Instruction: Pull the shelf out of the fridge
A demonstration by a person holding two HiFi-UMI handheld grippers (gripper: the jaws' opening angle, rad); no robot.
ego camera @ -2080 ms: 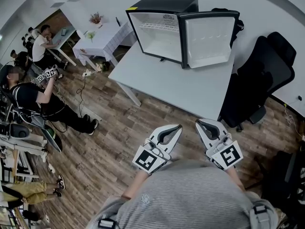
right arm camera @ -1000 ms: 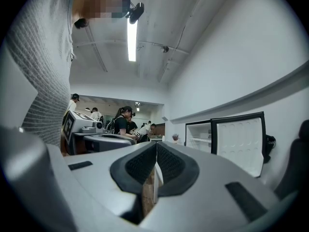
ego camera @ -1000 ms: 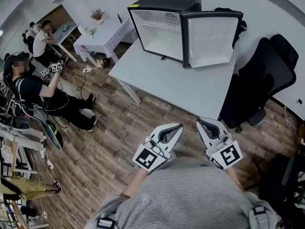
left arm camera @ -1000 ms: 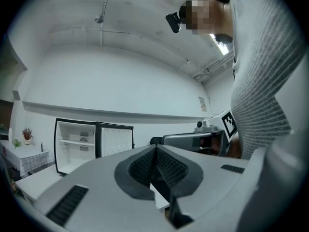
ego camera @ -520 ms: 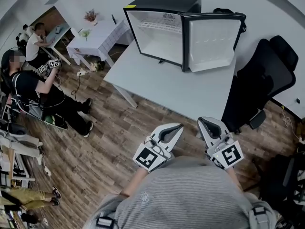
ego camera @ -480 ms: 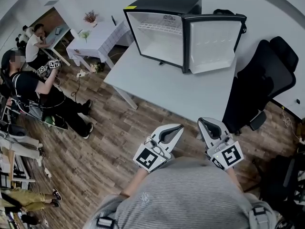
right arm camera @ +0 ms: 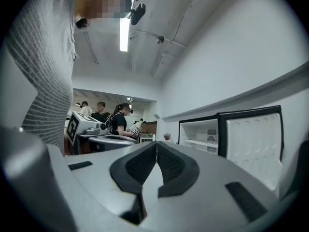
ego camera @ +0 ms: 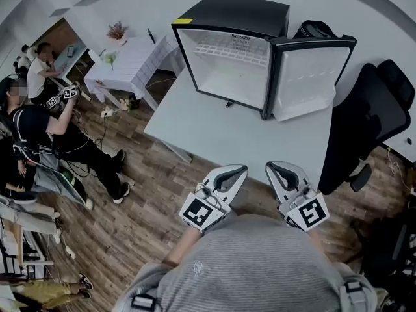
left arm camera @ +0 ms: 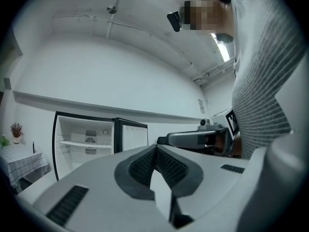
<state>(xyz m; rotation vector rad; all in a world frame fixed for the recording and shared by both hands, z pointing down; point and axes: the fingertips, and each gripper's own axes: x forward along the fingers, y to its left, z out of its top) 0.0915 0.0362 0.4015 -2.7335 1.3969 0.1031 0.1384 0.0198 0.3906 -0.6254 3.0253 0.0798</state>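
Left gripper [ego camera: 242, 170] is shut tight, pads pressed together with nothing between them. The right gripper [ego camera: 270, 168] matches it: jaws together, empty. Both sit close to the person's striped sweater [ego camera: 253, 265] and well short of the fridge [ego camera: 234, 15]. They point level toward it across the white table [ego camera: 260, 132] that the fridge stands on.

The fridge is wide open, its door [ego camera: 309, 77] swung out to the right of the cabinet. The white wire shelf [ego camera: 231, 47] is in place, high up inside the fridge and fully seated as far as I can judge. From here it is too small to tell how its edges ride in the side walls. So the pull has not begun; this is the approach.

Now the hazards:
- **Closed jaws:** both grippers would need to open before they reach the shelf's front edge, or they will just knock into the wire.
- **Light fridge:** this compact fridge stands loose on the table, so a hard tug could drag the whole cabinet forward rather than free the shelf.
- **Uneven pull:** pulling harder on one side could skew the shelf and jam it against the fridge walls.
- **Shelf dropping:** once it clears the fridge, a thin wire rim in a weak pinch could tip and drop.
- **The door:** a bump from the right gripper could swing it back into the way.
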